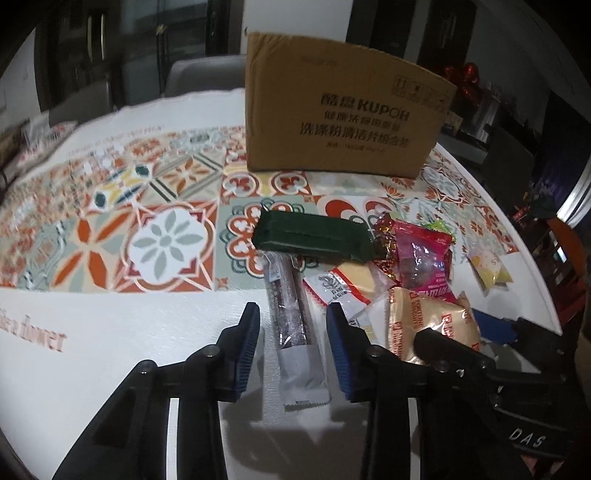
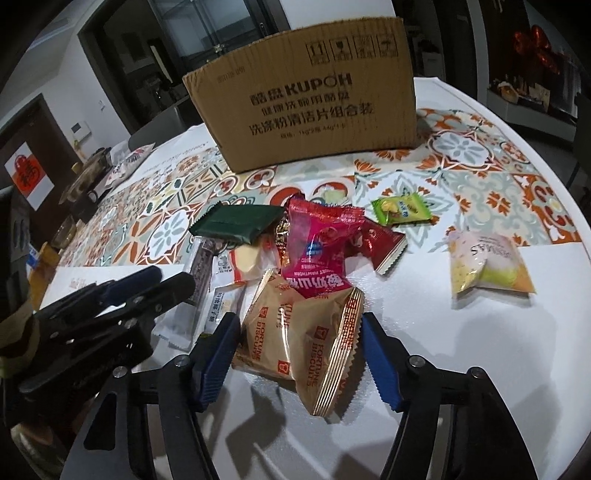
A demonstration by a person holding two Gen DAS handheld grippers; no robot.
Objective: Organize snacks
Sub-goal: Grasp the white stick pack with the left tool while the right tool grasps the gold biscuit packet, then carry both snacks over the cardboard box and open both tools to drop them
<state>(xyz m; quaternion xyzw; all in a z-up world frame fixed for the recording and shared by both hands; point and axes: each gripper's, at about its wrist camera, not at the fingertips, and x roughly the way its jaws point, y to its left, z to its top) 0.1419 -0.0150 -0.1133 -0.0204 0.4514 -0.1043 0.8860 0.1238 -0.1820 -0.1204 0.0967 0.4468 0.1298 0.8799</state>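
Snacks: a gold crinkly foil biscuit packet (image 2: 295,343), lower centre on the white tabletop (image 2: 461,350), lies between the right gripper's (image 2: 301,358) spread fingers, unpinched. Light, slippery, crushable; best gripped across its crimped edges. Left gripper (image 1: 291,354) fingers straddle a long clear-wrapped stick (image 1: 293,325), apart.

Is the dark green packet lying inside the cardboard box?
No, the dark green packet lies on the patterned tablecloth in front of the cardboard box, among the other snacks.

Home dining room, patterned tablecloth (image 1: 110,236), grey chairs (image 1: 207,74), glass cabinet (image 2: 207,33)
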